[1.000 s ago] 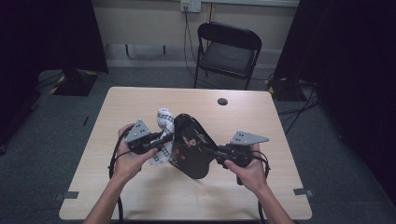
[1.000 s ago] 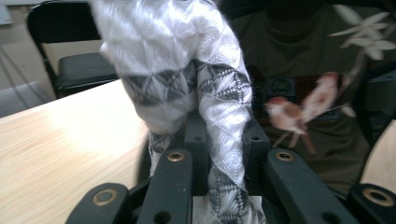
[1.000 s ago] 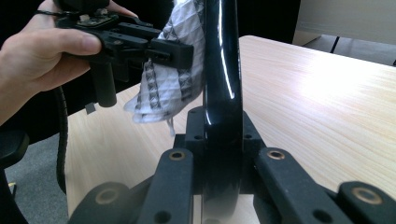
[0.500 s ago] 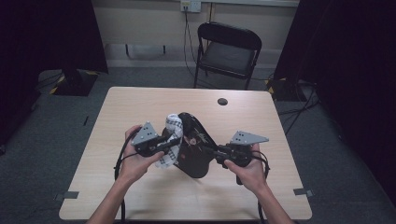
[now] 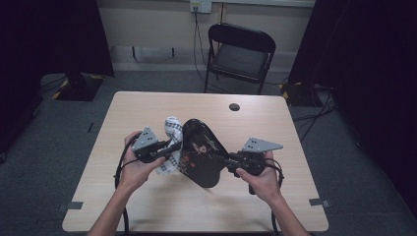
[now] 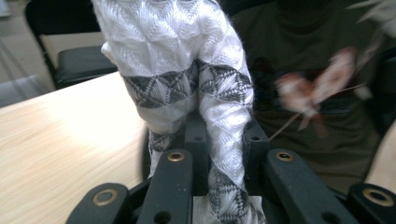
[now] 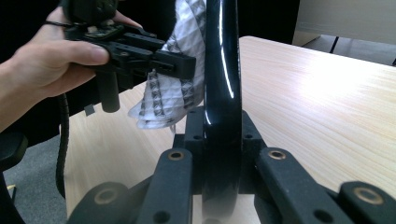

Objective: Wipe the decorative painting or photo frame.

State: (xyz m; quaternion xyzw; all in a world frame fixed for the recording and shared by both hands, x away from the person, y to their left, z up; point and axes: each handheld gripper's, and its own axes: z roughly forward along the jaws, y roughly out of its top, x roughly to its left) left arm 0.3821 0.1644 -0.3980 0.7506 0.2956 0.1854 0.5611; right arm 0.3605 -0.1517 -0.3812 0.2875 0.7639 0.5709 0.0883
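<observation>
- Centrally, my left claw [image 5: 173, 147] pinches the white cloth [image 5: 170, 143]; my right claw [image 5: 227, 160] pinches the black plate [image 5: 200, 153].
- Pale wooden counter [image 5: 147, 206]; grey carpet, black chair [image 5: 239, 54] at upper centre.

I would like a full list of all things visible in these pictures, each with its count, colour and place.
Plate: one, glossy black with a printed picture, held on edge above the table, between the two grippers.
Cloth: one, white with a grey pattern, against the plate's left face.
Table: one, light wood, centre of the room.
Cable hole: one, dark, far part of the tabletop.
Folding chair: one, black, behind the table.
Wall socket: one, white, on the back wall.
Left gripper: one, black with a grey plate on top, shut on the cloth.
Right gripper: one, black with a grey plate on top, shut on the plate's rim.
Hands: two, left hand, right hand, each holding a gripper.
</observation>
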